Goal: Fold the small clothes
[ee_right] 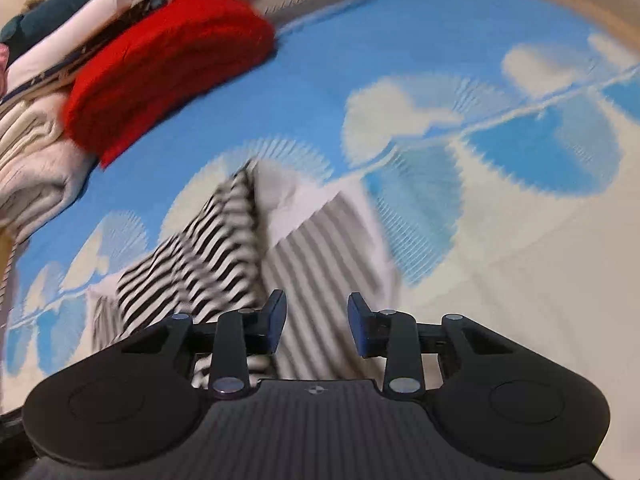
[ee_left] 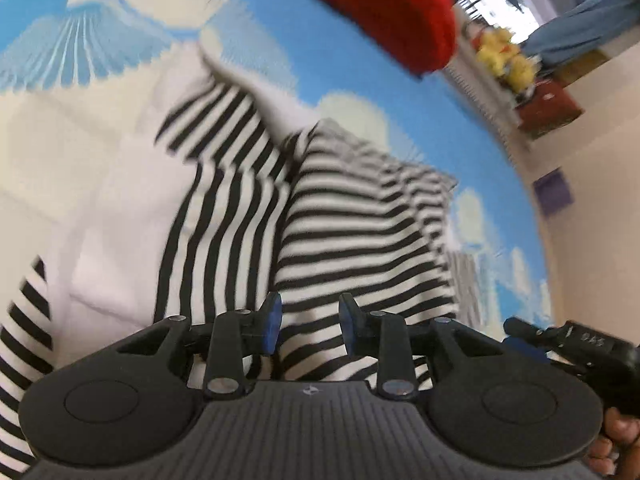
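My left gripper (ee_left: 308, 322) hangs over the black-and-white striped small cotton garment (ee_left: 340, 232), jaws parted with a clear gap, blue pads bare, nothing pinched. The garment lies on the blue-and-white cloud-patterned woven mat (ee_left: 340, 64), partly folded: in the left wrist view its long axis runs from six o'clock up toward eleven, narrowing to a pale tip at the far end. One flap carries stripes running along that axis, the flap at three o'clock carries them across it. The thick red knitted folded piece (ee_left: 392, 8) sits at one o'clock near the mat's edge.

My right gripper (ee_right: 317, 320) also stands spread, jaws apart above the cloth, gripping nothing. From this side the striped garment (ee_right: 208, 256) stretches from six o'clock to about eleven, its faint inside-out panel just ahead of my pads. The red piece (ee_right: 168, 64) rests at ten o'clock, touching a stack of folded pale clothes (ee_right: 36, 160) at nine. Both views are blurred; whether either pad brushes the fabric I cannot tell.
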